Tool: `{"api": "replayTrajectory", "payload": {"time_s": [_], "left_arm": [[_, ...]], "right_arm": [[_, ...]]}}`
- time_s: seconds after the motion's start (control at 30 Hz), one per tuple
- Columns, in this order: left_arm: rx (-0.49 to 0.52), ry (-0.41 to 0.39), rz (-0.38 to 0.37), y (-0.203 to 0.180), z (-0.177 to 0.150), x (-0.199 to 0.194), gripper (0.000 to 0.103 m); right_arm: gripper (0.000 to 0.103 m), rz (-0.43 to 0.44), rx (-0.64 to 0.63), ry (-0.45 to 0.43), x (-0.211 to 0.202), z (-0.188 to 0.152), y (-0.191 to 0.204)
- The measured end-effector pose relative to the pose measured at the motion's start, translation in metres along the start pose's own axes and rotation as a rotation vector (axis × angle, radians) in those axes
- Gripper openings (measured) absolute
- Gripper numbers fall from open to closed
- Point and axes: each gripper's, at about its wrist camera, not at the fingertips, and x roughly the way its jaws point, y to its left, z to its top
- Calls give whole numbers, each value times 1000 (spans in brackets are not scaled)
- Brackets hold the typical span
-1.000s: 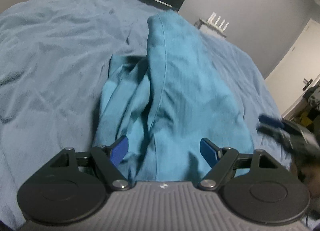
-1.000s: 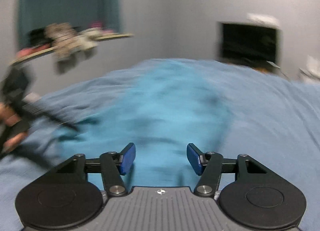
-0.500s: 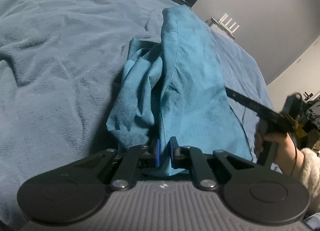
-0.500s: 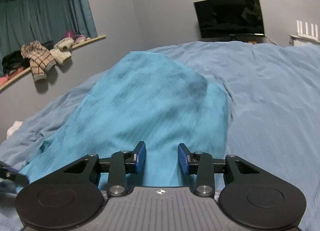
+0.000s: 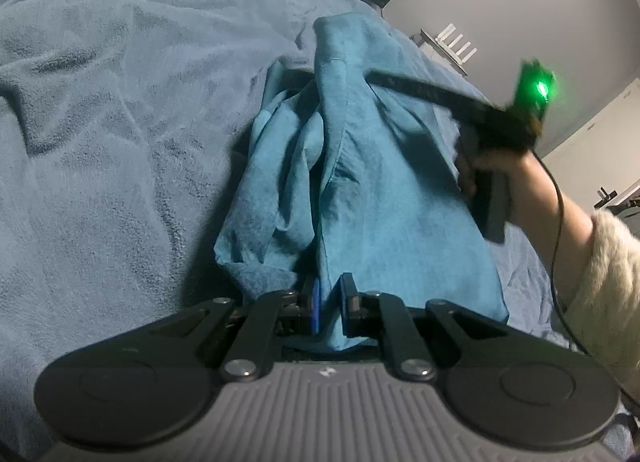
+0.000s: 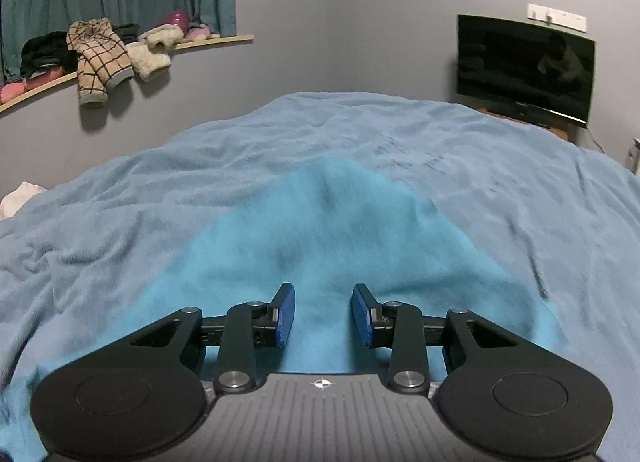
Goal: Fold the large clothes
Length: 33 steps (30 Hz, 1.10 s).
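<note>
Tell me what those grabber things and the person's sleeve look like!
Each gripper is black, with two round discs, silver bolts and a ribbed grey body bearing a tiny white mark. Its fingers have blue pads. Seen from the left gripper, the right one shows a glowing green light, and a thin black cable trails past a fluffy cream sleeve.

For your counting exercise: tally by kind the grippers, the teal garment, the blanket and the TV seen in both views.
Grippers: 2, left and right
Garment: 1
Blanket: 1
TV: 1
Total: 5
</note>
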Motion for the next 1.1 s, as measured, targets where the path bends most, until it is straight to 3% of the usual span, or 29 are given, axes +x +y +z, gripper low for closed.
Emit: {"api": "replayTrajectory", "payload": {"time_s": [0.27,0.37,0.4,0.5,0.57,0.77,0.83,0.9,1.1], "left_arm": [[30,20,44,-3,2,6,7],[32,21,46,-4,1,8,7],[38,20,42,-5,1,7,7],[57,22,44,-7,1,7,7],[55,26,42,-6,1,7,7],[40,44,42,-1,7,14,7],[36,47,45,0,6,16,7],[31,50,50,0,6,17,7],[21,59,63,-2,9,20,7]], "right_arm": [[37,-26,-154,94,62,20,35],[39,-12,-155,79,63,19,38],[45,17,-130,57,55,21,32],[65,80,-48,-14,20,24,1],[71,75,-3,-56,-8,20,-31],[89,15,277,9,-50,-15,-151],[90,85,382,30,-54,-31,-181],[91,237,540,52,-49,-51,-206],[92,461,739,135,-7,-89,-218]]}}
